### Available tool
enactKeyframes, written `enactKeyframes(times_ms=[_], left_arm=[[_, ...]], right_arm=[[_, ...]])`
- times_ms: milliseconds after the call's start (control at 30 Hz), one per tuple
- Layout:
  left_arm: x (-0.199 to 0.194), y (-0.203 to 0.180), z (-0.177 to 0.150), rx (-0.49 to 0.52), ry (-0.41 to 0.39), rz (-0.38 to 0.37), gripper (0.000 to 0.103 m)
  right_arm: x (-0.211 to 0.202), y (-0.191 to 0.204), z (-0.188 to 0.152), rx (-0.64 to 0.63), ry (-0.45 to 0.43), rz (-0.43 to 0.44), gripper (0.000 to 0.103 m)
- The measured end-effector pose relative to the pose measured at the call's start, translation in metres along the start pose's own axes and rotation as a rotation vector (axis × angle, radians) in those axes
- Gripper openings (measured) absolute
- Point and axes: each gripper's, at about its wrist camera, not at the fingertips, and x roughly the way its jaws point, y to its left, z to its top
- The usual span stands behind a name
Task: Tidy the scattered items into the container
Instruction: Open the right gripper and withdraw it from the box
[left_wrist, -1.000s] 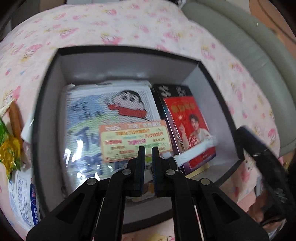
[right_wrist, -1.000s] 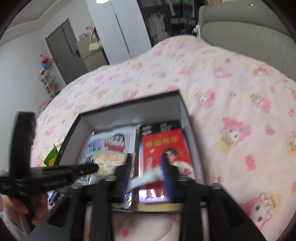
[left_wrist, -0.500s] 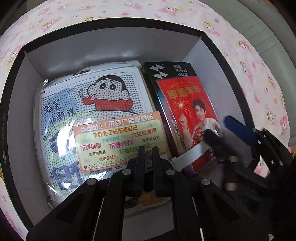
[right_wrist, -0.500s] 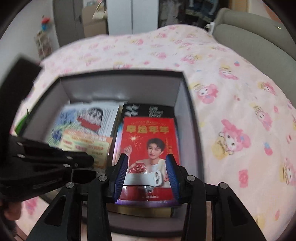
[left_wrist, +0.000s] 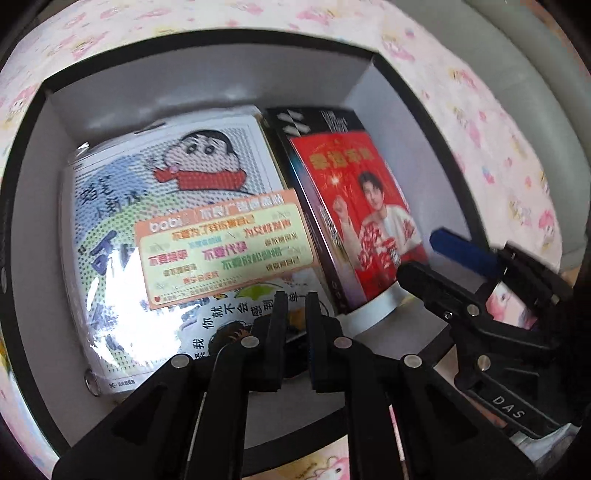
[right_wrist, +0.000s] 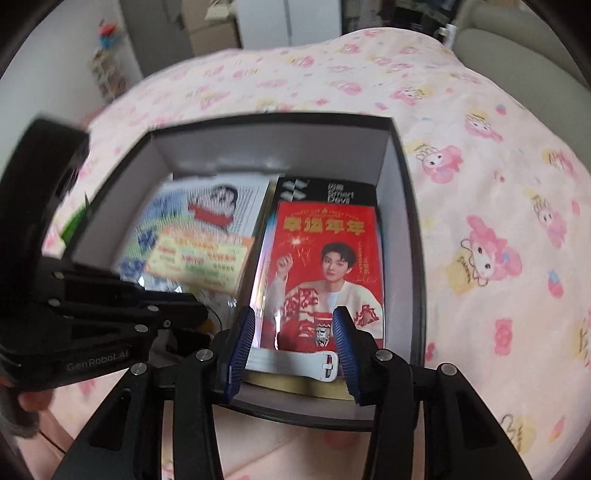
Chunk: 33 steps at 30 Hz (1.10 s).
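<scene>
Left gripper (left_wrist: 295, 306) sits nearest the lens in its own view, fingers (left_wrist: 277, 314) almost together with only a slim gap, nothing gripped, tips low over the near end of the cartoon packet (left_wrist: 166, 206). Right gripper (right_wrist: 293, 332) has blue-padded fingers (right_wrist: 245, 332) apart, clamped on nothing; a white watch strap (right_wrist: 295, 363) lies between the tips at the near end of the box, pads not pressing it (strap looks set down, resting on the gold edge below the red card). The black box (right_wrist: 406, 206) with grey inner walls sits on the bed, open top. Inside, left half: the cartoon packet with an orange-and-green sticker sheet (left_wrist: 225, 251) lying on it. Right half: a black carton (right_wrist: 328, 192) lying flat, with a red photo card (right_wrist: 325, 273) on top of it. Around the box, a pink bedspread (right_wrist: 480, 221) with cartoon rabbits. A green wrapper (right_wrist: 75, 221) pokes out just beyond the box's left wall, mostly hidden. Far back: a grey headboard (right_wrist: 517, 48), white wardrobe doors (right_wrist: 288, 22).
</scene>
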Motion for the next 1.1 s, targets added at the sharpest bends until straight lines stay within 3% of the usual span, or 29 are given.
enactKeyframes(times_ms=[133, 367, 433, 633, 800, 1000, 1100], left_arm=[[-0.021, -0.004, -0.010, 0.014, -0.080, 0.051, 0.018], [-0.091, -0.010, -0.015, 0.005, -0.258, 0.114, 0.035], [-0.106, -0.009, -0.008, -0.004, -0.309, 0.143, 0.046], [-0.157, -0.014, -0.019, -0.028, -0.466, 0.193, 0.074], [-0.202, -0.018, -0.043, -0.047, -0.584, 0.275, 0.076], [-0.247, -0.023, -0.084, -0.035, -0.670, 0.336, 0.096], [-0.263, -0.024, -0.107, -0.043, -0.704, 0.356, 0.098]], right_arm=[[-0.011, 0.004, -0.003, 0.045, -0.027, -0.004, 0.040], [-0.046, 0.022, 0.004, 0.060, -0.090, -0.039, 0.042], [-0.059, 0.028, 0.006, 0.061, -0.117, -0.048, 0.051], [-0.105, 0.049, 0.011, 0.064, -0.193, -0.056, 0.059], [-0.141, 0.067, 0.005, 0.071, -0.273, -0.068, 0.069], [-0.181, 0.094, -0.012, 0.055, -0.354, -0.082, 0.082], [-0.198, 0.106, -0.022, 0.037, -0.378, -0.091, 0.084]])
